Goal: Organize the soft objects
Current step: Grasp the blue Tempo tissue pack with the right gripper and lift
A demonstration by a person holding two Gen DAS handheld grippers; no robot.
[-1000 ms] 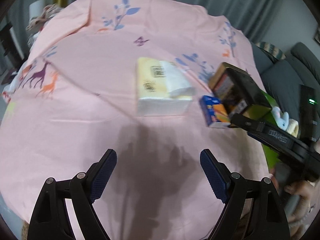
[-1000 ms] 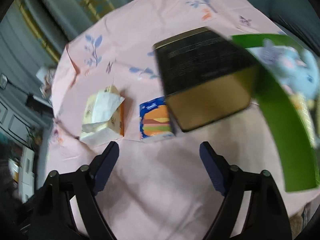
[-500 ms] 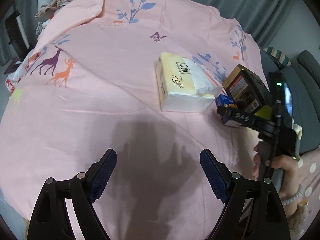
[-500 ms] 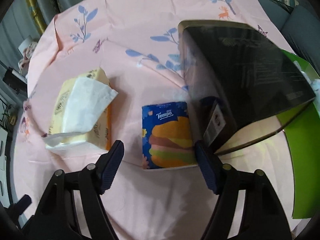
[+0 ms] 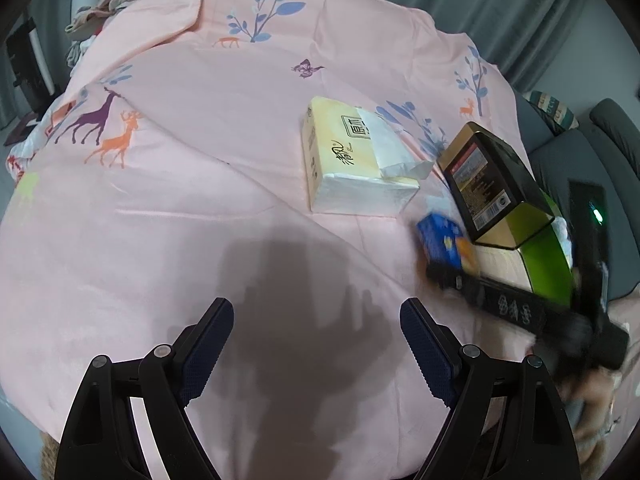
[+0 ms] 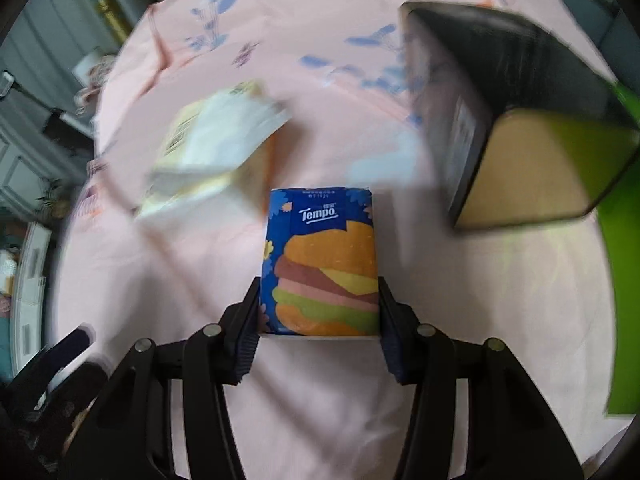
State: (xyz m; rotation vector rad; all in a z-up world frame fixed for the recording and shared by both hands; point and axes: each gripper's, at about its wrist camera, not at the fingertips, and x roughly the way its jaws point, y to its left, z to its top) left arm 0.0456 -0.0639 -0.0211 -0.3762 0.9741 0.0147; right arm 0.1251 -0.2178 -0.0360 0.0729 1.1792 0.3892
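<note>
A blue Tempo tissue pack (image 6: 320,256) with a burger picture lies on the pink sheet (image 5: 192,168). My right gripper (image 6: 318,294) has its jaws closing on the pack, and both pads sit flush against its long sides. In the left wrist view the same pack (image 5: 440,236) shows blurred, with the right gripper (image 5: 438,274) reaching onto it from the right. A yellow soft tissue pack (image 5: 348,164) with a sheet pulled out lies left of it, also seen as the yellow pack (image 6: 208,148). My left gripper (image 5: 316,308) hangs open over bare sheet, nothing between its fingers.
A black and gold tin box (image 5: 492,184) stands just right of the blue pack, close to the right gripper, seen again as the tin (image 6: 512,112). Behind it is a green container (image 5: 548,268) at the sheet's right edge. A grey sofa (image 5: 580,160) lies beyond.
My right gripper has moved down and forward onto the blue pack, and its jaws have narrowed from wide apart to touching the pack's sides. The left gripper has stayed about where it was.
</note>
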